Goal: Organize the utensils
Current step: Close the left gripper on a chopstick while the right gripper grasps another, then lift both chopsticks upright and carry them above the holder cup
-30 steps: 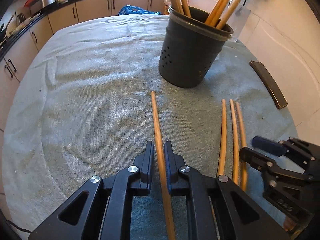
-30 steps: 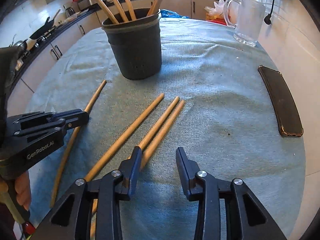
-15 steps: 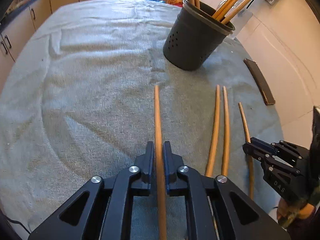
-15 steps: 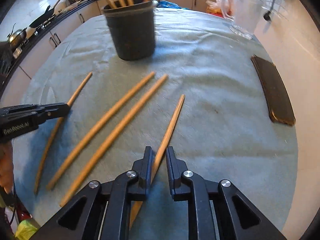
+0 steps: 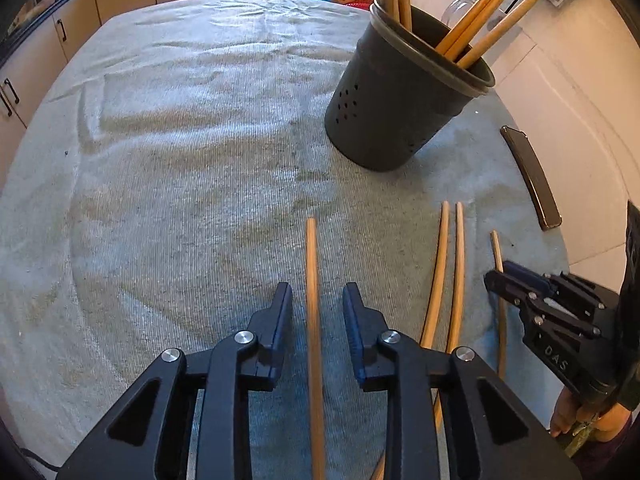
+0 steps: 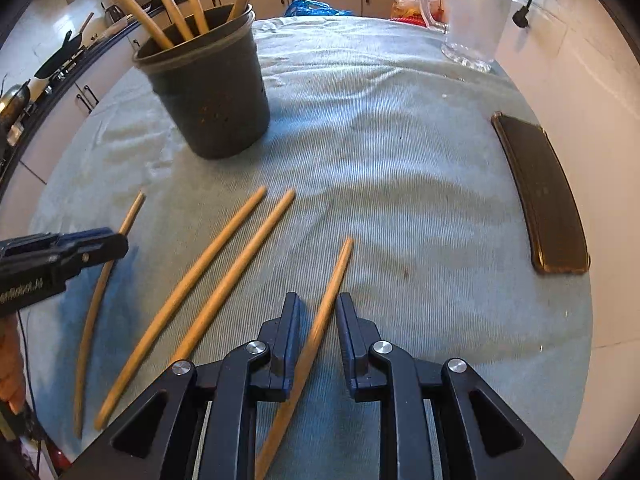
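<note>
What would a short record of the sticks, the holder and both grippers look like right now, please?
Holder: dark perforated pot, upright, several sticks inside
Loose sticks: four on the cloth
Left gripper: fingers just been opening, one stick between them, untouched
Right gripper: fingers just been closing around another stick, small gaps show
Nearby: phone, glass jug

near ends of the floor-lying sticks (image 5: pixel 314 340) cut off by the lower edge or hidden beneath gripper bodies, tops of the sticks in the holder (image 6: pixel 208 92) cropped above, glass jug (image 6: pixel 472 12) likewise, hand (image 5: pixel 588 416) mostly concealed.
</note>
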Tool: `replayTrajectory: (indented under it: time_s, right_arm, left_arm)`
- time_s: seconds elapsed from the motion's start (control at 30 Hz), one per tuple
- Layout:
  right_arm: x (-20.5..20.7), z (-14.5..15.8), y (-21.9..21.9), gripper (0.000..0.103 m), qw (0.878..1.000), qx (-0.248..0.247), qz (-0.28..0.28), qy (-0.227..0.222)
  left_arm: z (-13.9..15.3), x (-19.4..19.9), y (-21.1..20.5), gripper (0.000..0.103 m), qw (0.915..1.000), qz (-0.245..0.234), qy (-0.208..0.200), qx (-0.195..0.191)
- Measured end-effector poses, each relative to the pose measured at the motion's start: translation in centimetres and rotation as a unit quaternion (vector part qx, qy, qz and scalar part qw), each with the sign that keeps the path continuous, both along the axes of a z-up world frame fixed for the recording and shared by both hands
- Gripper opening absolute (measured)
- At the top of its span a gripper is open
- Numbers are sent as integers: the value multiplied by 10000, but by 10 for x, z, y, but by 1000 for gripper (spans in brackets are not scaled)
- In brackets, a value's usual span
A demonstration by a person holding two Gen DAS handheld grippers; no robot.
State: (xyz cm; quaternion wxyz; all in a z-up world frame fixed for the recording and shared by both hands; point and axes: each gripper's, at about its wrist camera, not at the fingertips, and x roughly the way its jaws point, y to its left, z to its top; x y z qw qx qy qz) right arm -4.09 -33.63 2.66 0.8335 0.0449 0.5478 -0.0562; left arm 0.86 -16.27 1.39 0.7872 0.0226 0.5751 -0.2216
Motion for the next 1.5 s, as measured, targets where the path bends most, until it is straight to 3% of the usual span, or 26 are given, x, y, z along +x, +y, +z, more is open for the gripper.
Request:
replayTrajectory:
  time_s: [0.07,0.2,0.4,0.63,0.9,1.5]
  right_arm:
    - [2,0,3,12,9998,-155,20,-92]
    - [-3,2,-1,7,9996,13,-30,-265]
    - [-30,37,-6,7,9954,226,-59,-924]
    - [-69,92,9,7,9842,253,90,-1749]
    - [-102,128,25,7,9725,166,333,-2299]
    - [-146,148,37,7,9603,255,486,-2733]
  left_arm:
    - [-1,-3,-2,6,9997,-14,-187,166]
    - [3,-8,8,6,9996,140,-259,51]
    - [45,-30,22,6,9963,165,-830,-158]
    - [100,-72,39,6,9856,108,-1650,-360]
    - [131,-117,45,6,9737,23,-2252,-340]
    - [156,-169,59,6,9665,51,-2495,-596]
